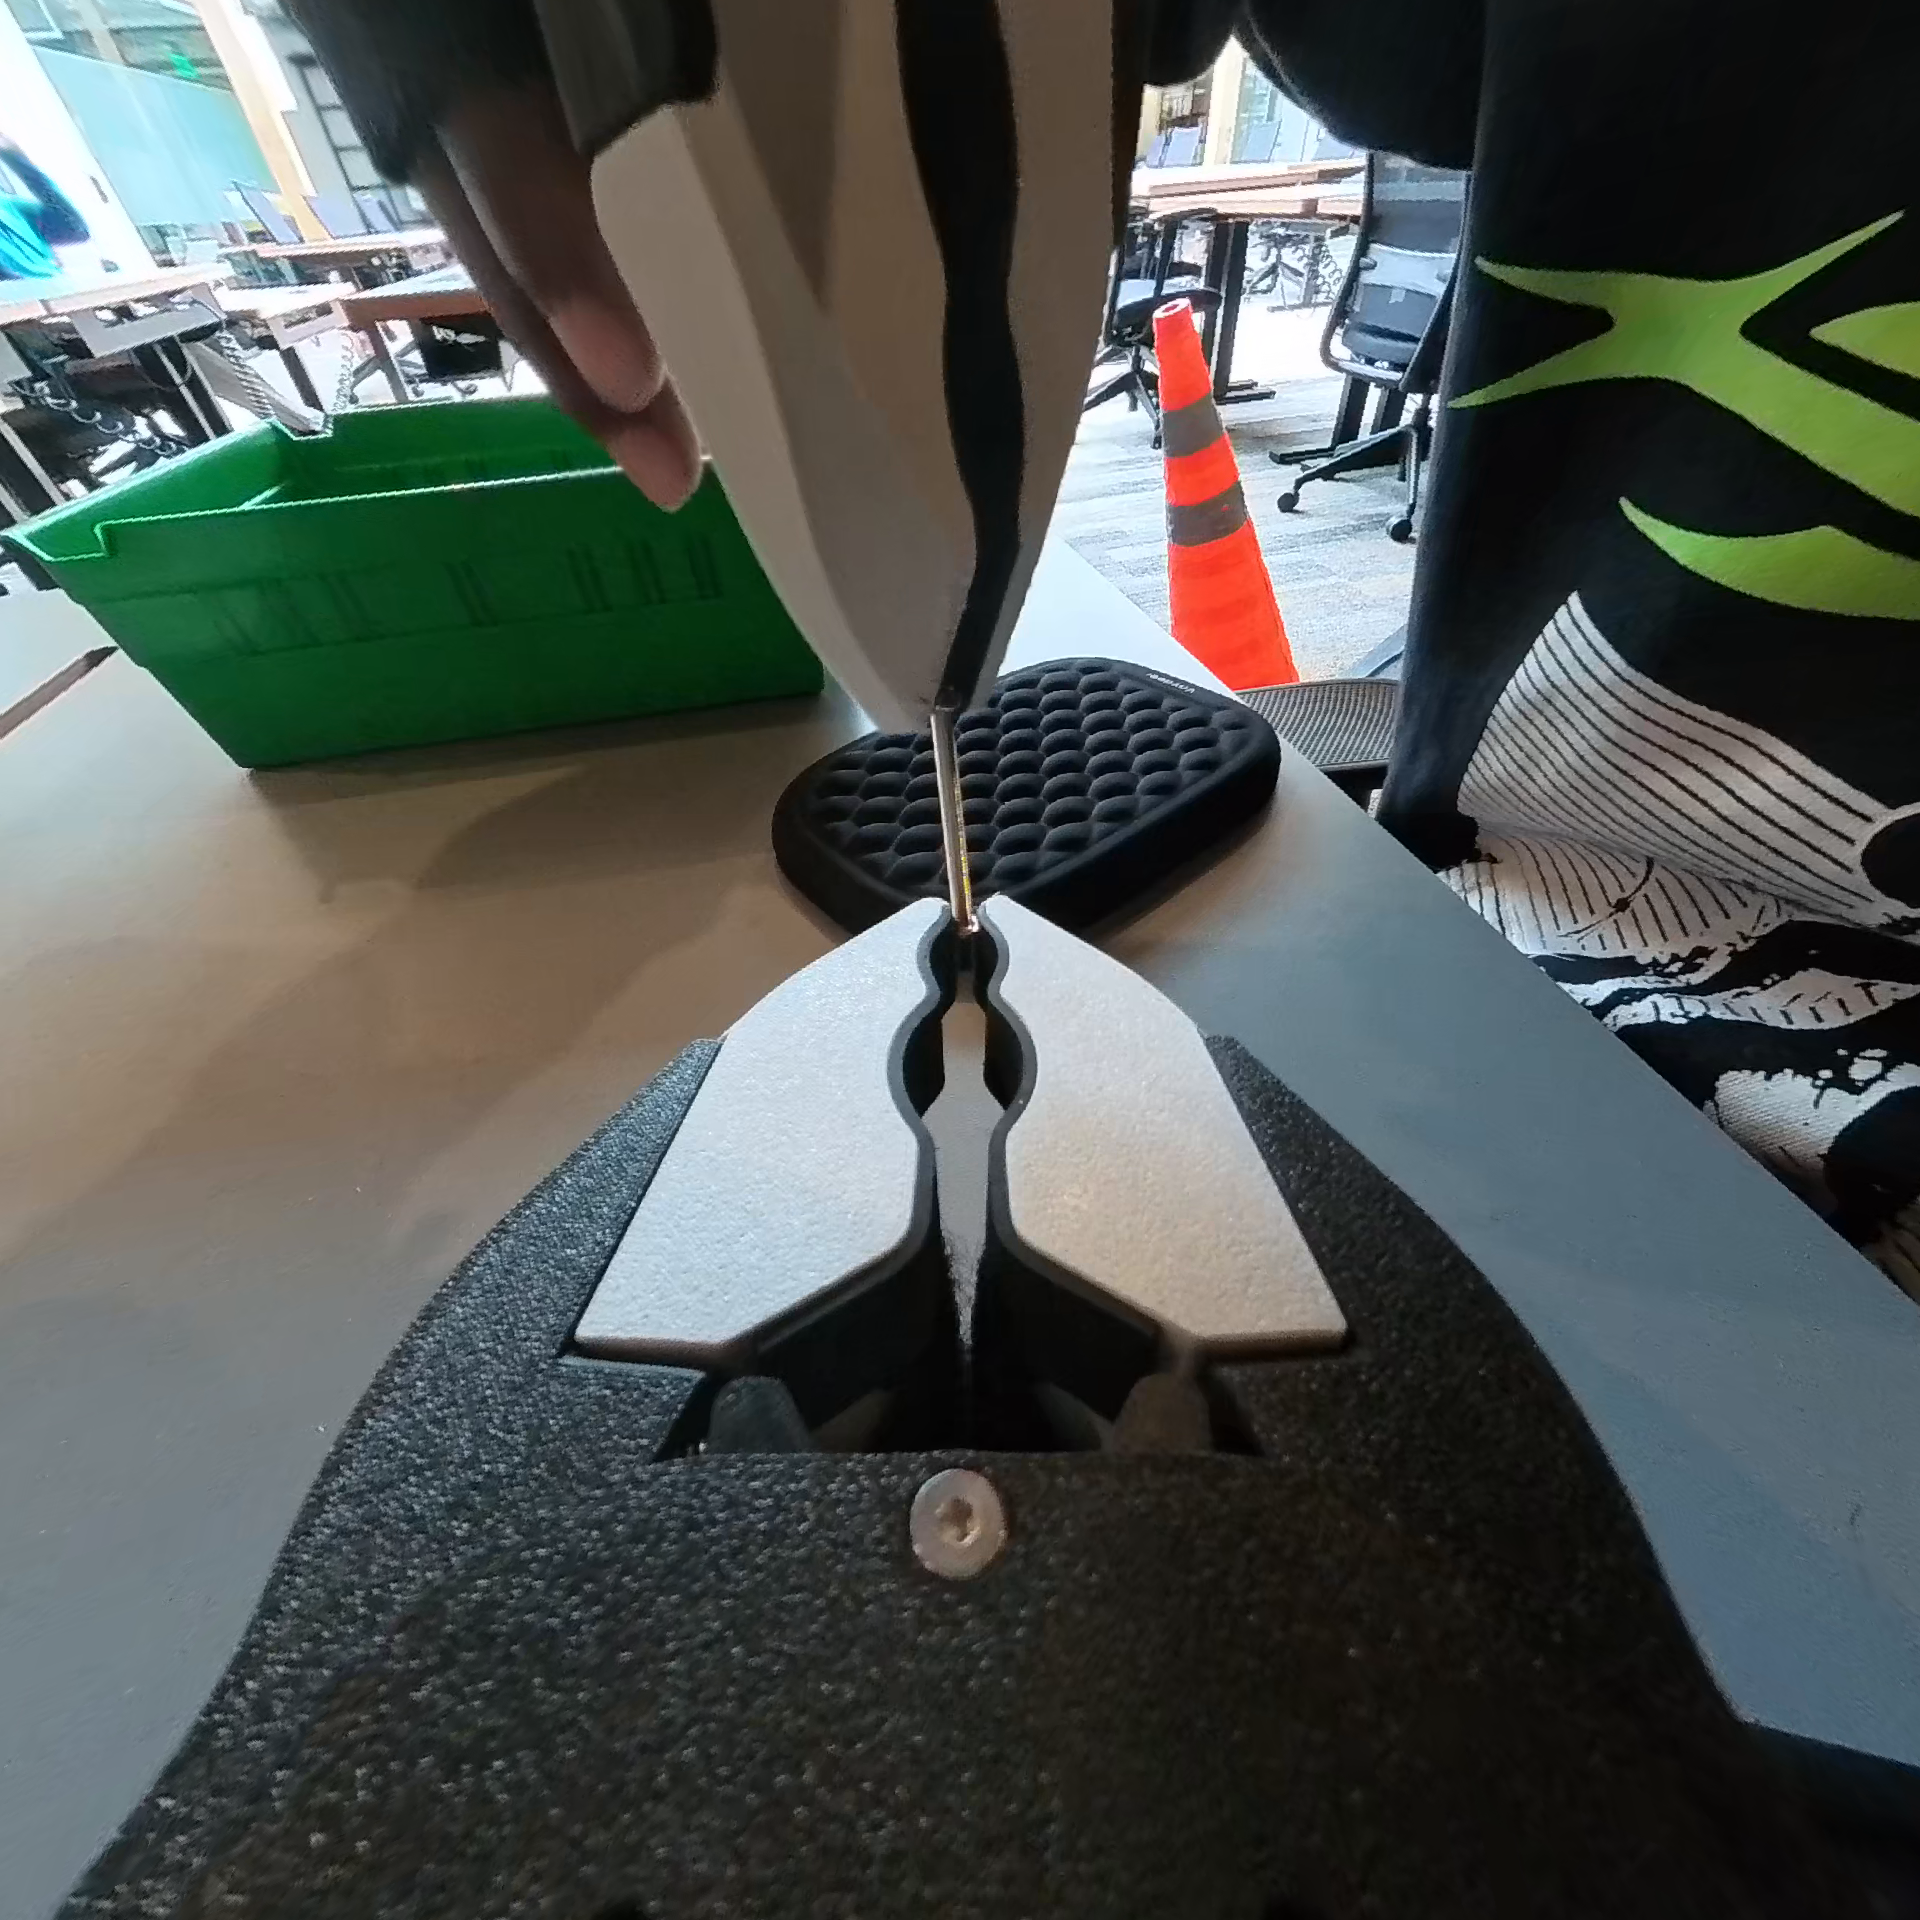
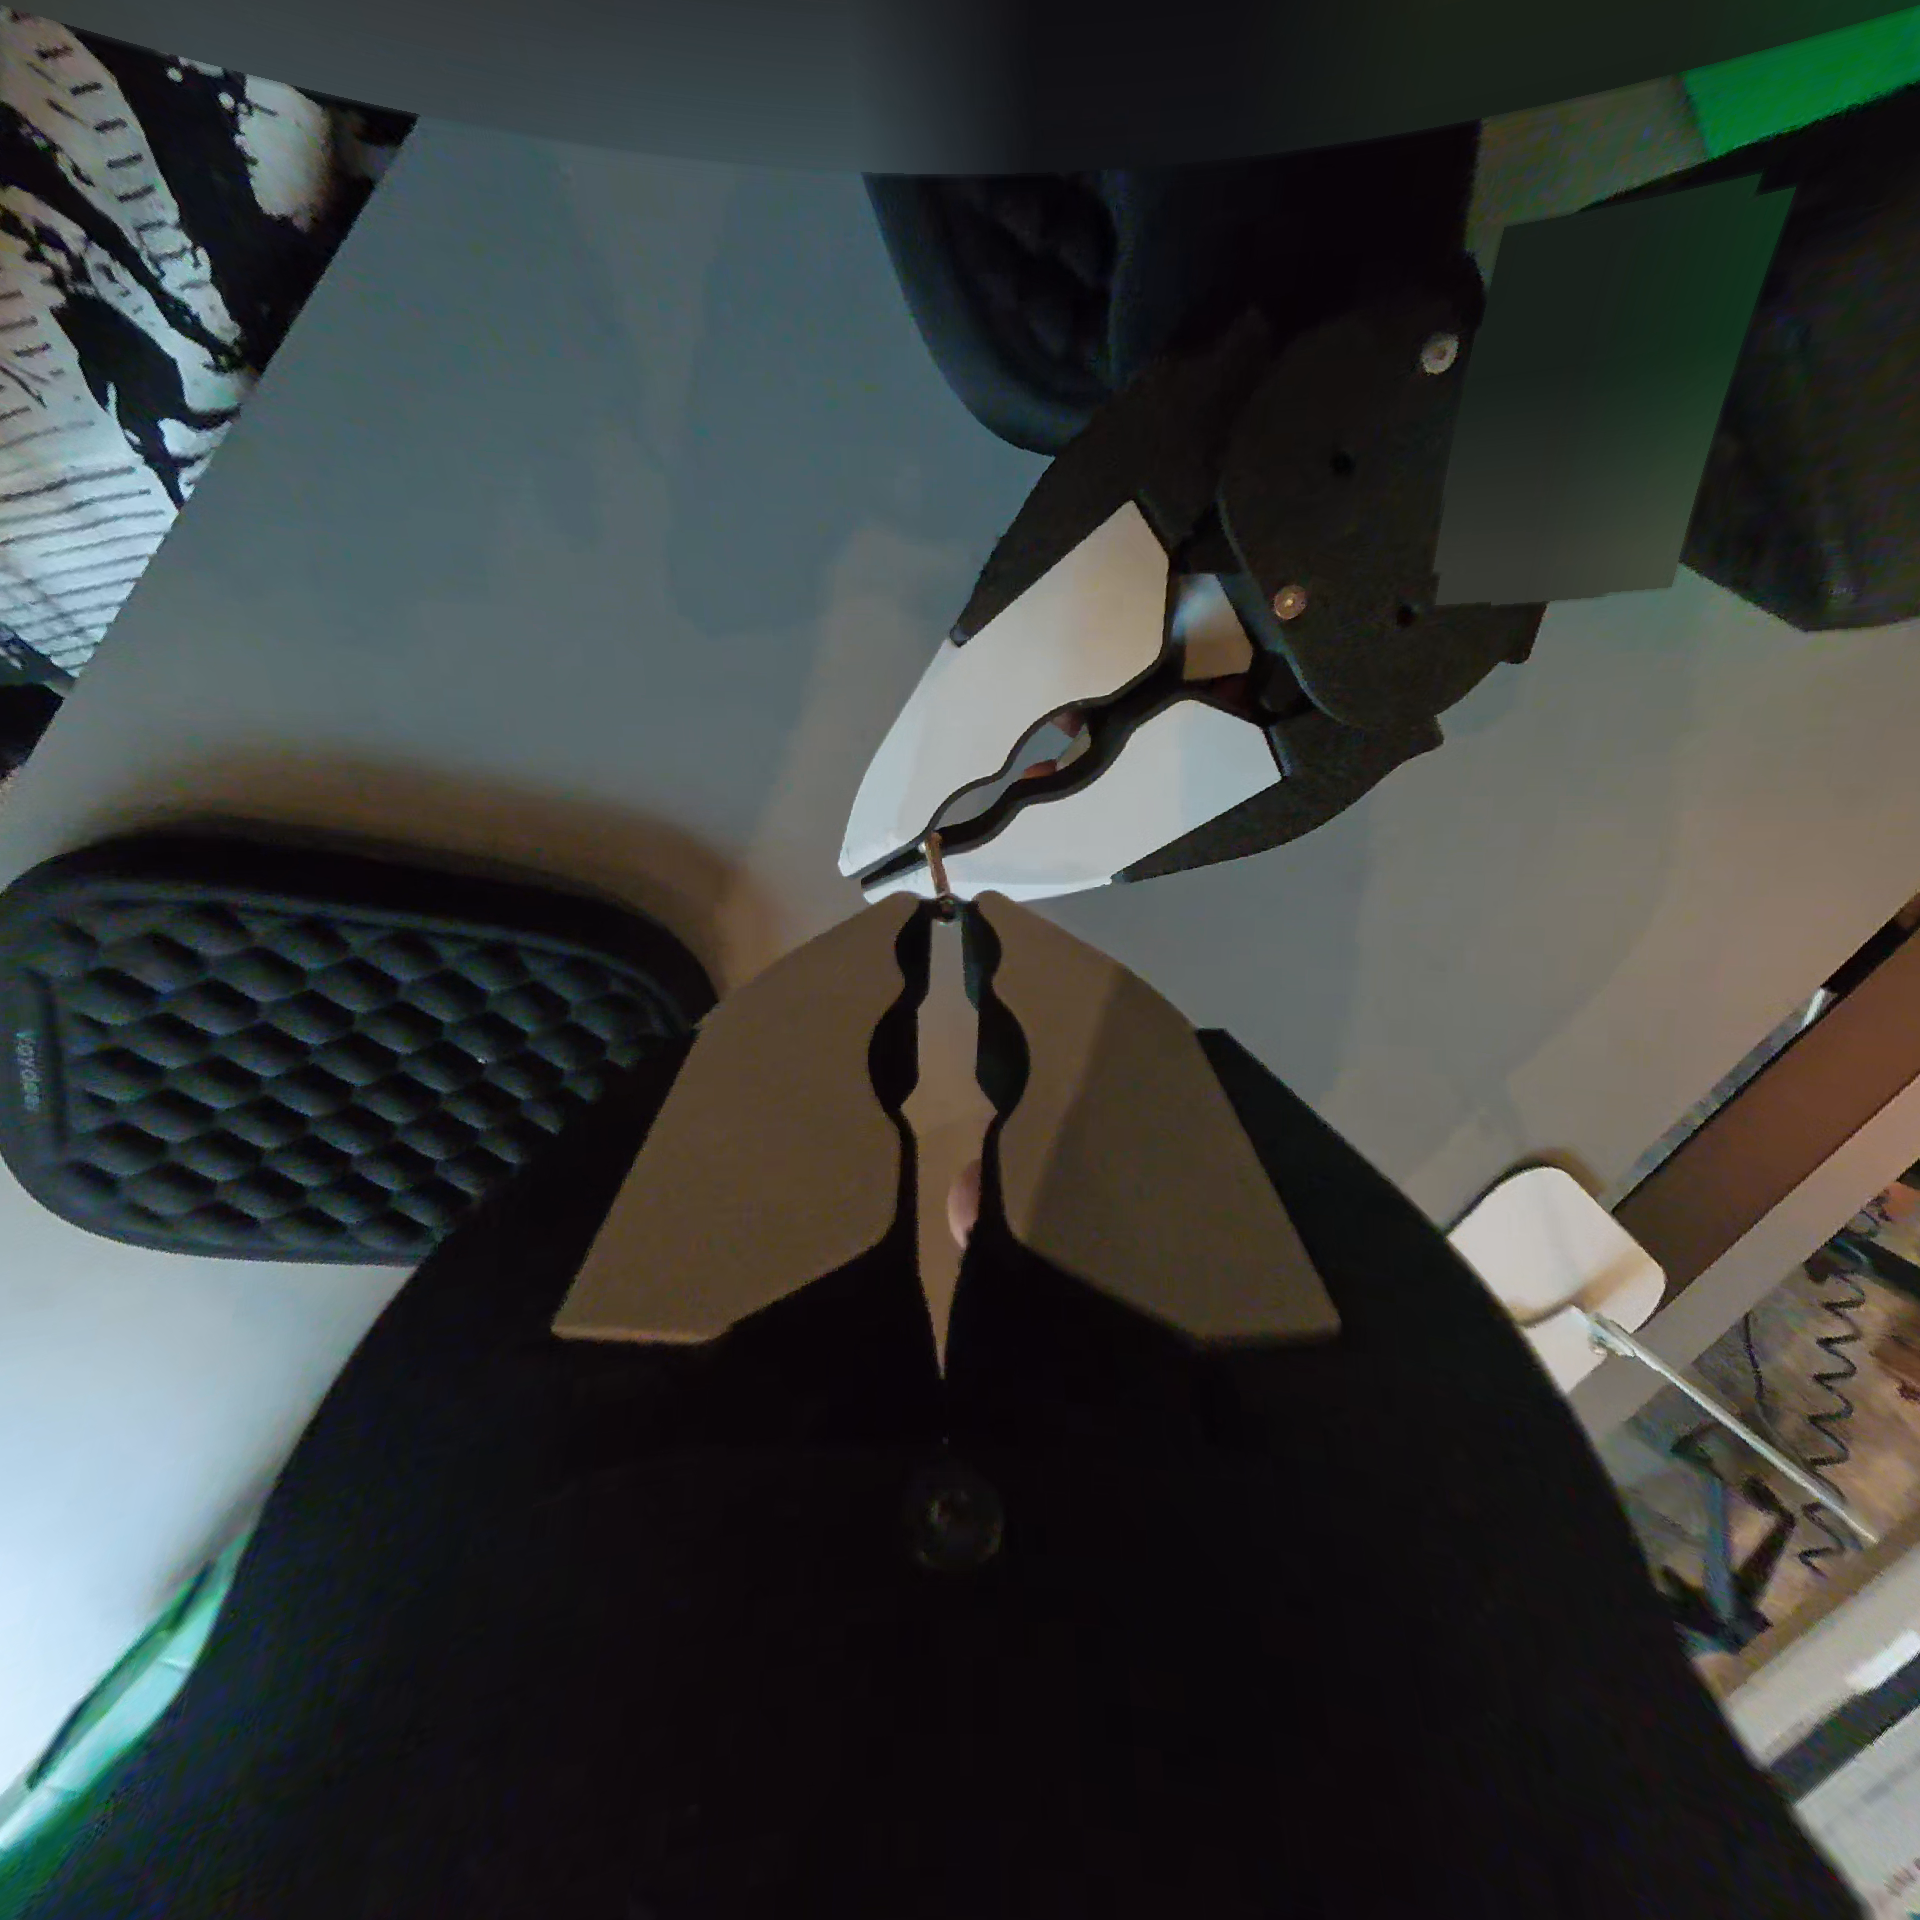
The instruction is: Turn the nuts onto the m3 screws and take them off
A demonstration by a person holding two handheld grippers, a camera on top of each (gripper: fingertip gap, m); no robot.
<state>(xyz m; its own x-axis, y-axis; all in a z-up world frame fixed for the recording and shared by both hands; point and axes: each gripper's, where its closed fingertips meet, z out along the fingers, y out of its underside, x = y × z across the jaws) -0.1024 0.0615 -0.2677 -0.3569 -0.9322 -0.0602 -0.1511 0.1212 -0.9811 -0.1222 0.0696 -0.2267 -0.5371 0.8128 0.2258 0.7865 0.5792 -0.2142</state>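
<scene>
The only writing was a small pale brand mark on the rim of the black honeycomb pad point(image 1: 1172, 683), right of centre in the left wrist view, and at the far left edge in the right wrist view point(image 2: 26, 1081). A green graphic, not lettering, marked the dark shirt point(image 1: 1704, 343) at upper right.

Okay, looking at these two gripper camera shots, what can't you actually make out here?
- Nut: where the right gripper meets the screw, both views show only a tiny glint; too small to confirm.
- Screw's lower end: left view, hidden between the left gripper's fingertips.
- Green bin's contents: left view, wall hides them.
- Second pad: right view, cut off by a blur patch.
</scene>
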